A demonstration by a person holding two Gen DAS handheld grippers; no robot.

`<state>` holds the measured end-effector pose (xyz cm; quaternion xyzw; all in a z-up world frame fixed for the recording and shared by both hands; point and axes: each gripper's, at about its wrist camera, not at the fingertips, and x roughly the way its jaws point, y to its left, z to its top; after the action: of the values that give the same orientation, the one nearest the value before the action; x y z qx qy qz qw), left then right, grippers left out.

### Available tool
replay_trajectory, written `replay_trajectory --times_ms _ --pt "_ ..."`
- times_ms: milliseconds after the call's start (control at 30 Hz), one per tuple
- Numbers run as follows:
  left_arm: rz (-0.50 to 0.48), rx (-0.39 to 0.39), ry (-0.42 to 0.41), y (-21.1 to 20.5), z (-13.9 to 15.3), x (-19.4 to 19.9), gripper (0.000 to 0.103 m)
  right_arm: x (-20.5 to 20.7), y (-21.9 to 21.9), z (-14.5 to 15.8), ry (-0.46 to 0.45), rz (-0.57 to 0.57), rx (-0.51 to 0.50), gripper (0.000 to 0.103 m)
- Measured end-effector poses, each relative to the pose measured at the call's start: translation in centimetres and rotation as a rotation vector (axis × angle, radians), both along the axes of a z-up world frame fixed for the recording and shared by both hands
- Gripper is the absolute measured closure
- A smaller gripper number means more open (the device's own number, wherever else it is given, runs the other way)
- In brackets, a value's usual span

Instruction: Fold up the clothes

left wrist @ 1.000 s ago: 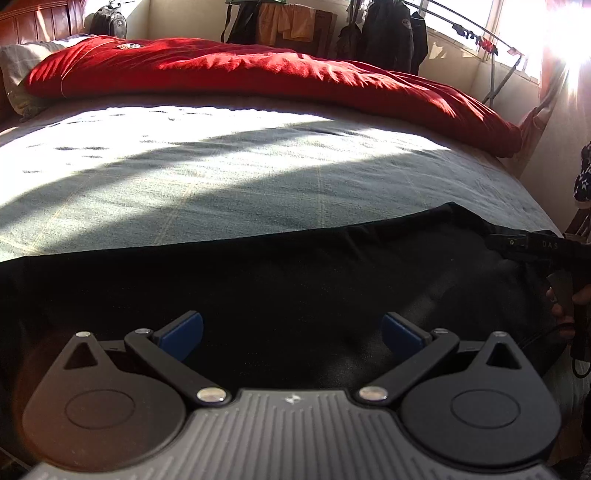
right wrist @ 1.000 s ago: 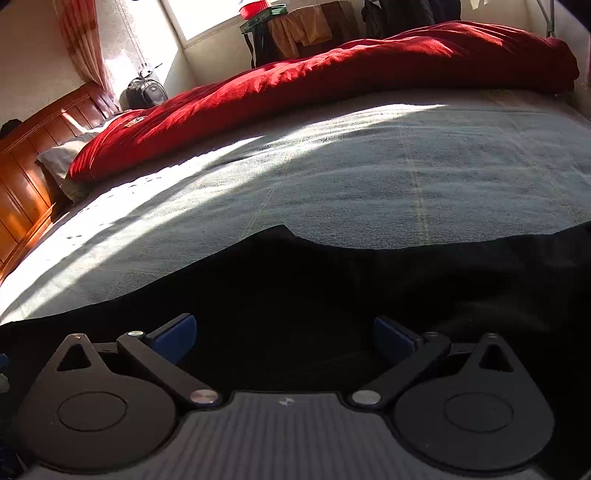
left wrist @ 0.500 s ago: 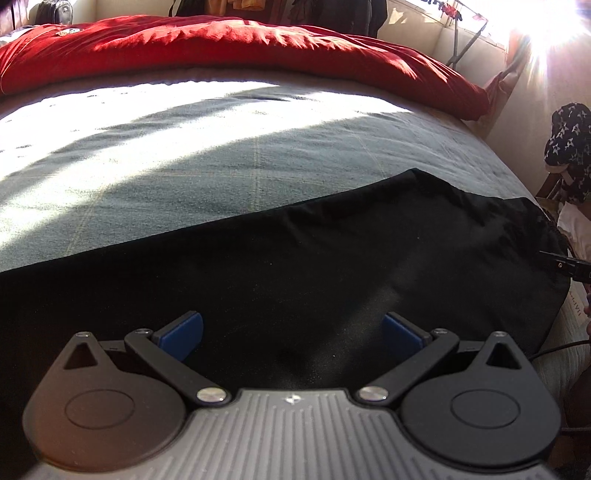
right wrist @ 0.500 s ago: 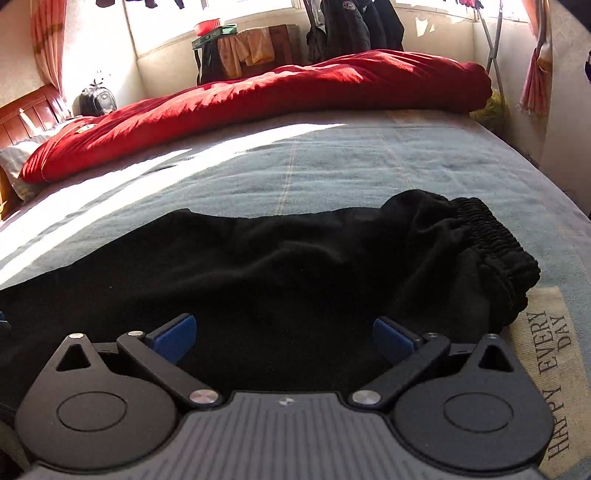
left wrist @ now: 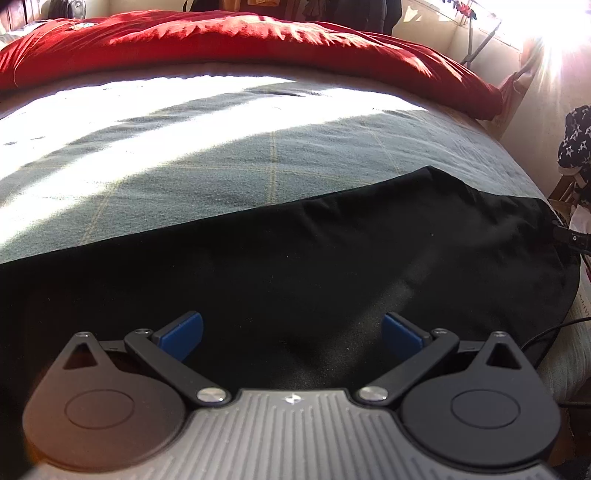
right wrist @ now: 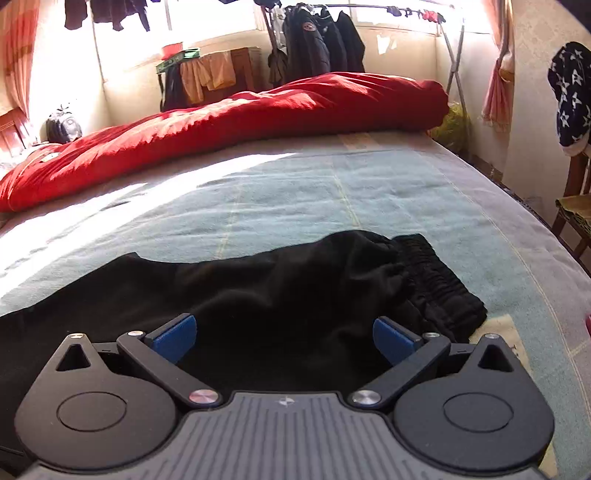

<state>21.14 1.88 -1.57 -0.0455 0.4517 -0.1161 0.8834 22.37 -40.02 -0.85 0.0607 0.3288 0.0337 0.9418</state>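
Black trousers on grey-blue bedspread, red duvet, blue-padded gripper, star-patterned navy cloth.

Hard sunlight pours from the windows, flaring white at the left view's upper right. A bright band crosses the bed; fisheye bends the edges.

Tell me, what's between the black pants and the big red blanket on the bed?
Only bare blue-grey bedsheet, partly sunlit, lies between the black pants and the red blanket. Both wrist views show that stretch with nothing on it.
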Motion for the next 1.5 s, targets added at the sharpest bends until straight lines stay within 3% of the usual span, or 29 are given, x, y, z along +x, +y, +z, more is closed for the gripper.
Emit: replay_trajectory --times_ms 133,233,333,400,500,600,733,867,1067,1133,1233,1367,1500 --pt "-0.022 -0.006 -0.014 -0.7 0.3 -0.3 0.001 2.9 4.9 -0.4 0.015 0.182 -0.042 0.000" --pt "-0.022 0.003 -0.002 -0.6 0.1 -0.8 0.001 4.0 7.4 -2.3 0.102 0.300 -0.043 0.000" --pt "0.008 -0.002 0.018 0.4 -0.3 -1.4 0.001 3.2 7.2 -3.9 0.155 0.330 -0.061 0.000" --pt "0.023 -0.004 0.023 1.2 -0.3 -1.7 0.001 1.7 6.6 -2.9 0.163 0.320 -0.076 0.000" --pt "0.031 -0.011 0.020 2.1 -0.2 -1.9 0.001 -0.9 6.0 -0.6 0.096 0.335 -0.083 0.000" --pt "0.002 -0.010 0.019 2.2 -0.3 -1.6 0.001 -3.1 7.1 -0.2 0.085 0.368 -0.105 0.000" --pt "-0.063 0.006 0.037 2.4 -0.9 -1.7 0.001 -5.5 8.6 -3.5 0.201 0.357 -0.166 0.000" --pt "-0.102 0.023 0.046 3.4 -1.2 -2.1 0.001 -8.4 8.2 -3.0 0.177 0.291 -0.165 0.000" --pt "-0.144 -0.006 0.023 4.5 -0.9 -2.2 0.001 -8.6 11.6 -0.3 0.066 0.298 -0.203 0.000" --pt "-0.158 -0.015 0.025 4.8 -1.2 -2.3 0.001 -7.9 12.8 -1.1 0.085 0.311 -0.192 0.000" --pt "-0.170 -0.027 0.022 5.4 -1.5 -2.7 0.001 -8.2 13.2 -3.3 0.184 0.299 -0.175 0.000" --pt "-0.171 -0.045 0.016 6.2 -1.5 -3.0 0.001 -9.8 12.6 -2.9 0.184 0.270 -0.158 0.000" --pt "-0.154 -0.051 0.008 6.1 -1.1 -2.5 0.001 -9.0 13.2 -1.0 0.106 0.270 -0.187 0.000"
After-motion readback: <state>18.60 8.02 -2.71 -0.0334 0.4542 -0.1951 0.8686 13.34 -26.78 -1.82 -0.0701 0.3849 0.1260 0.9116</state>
